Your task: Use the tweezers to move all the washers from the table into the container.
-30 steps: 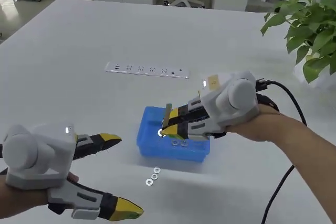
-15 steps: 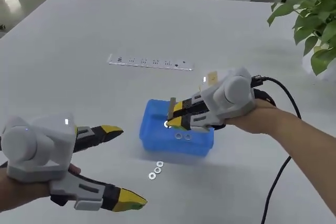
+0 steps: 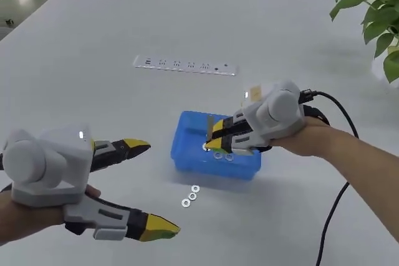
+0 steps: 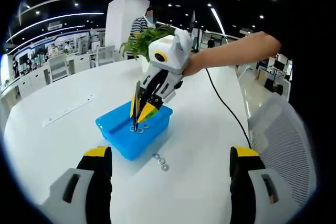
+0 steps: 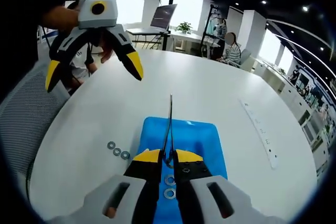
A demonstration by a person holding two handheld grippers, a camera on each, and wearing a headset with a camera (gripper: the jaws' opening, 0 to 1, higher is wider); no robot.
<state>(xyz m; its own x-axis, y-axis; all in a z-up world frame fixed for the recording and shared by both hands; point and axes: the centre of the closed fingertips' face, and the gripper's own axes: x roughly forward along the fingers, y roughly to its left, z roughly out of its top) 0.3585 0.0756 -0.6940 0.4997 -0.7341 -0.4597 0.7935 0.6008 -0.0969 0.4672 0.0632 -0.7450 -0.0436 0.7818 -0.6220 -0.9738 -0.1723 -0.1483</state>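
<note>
Washers (image 3: 219, 155) inside blue container (image 3: 189, 131), three loose washers (image 3: 191, 197) beside it

A long white power strip (image 3: 186, 65) lies flat toward the far edge of the white tabletop (image 3: 81, 23) before me; a green leafy plant (image 3: 374, 10) stands at its far right corner.

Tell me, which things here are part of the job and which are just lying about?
Job: tweezers, held in the right gripper; blue container; washers in the container; three loose washers beside it.
Lying about: power strip; plant.
</note>
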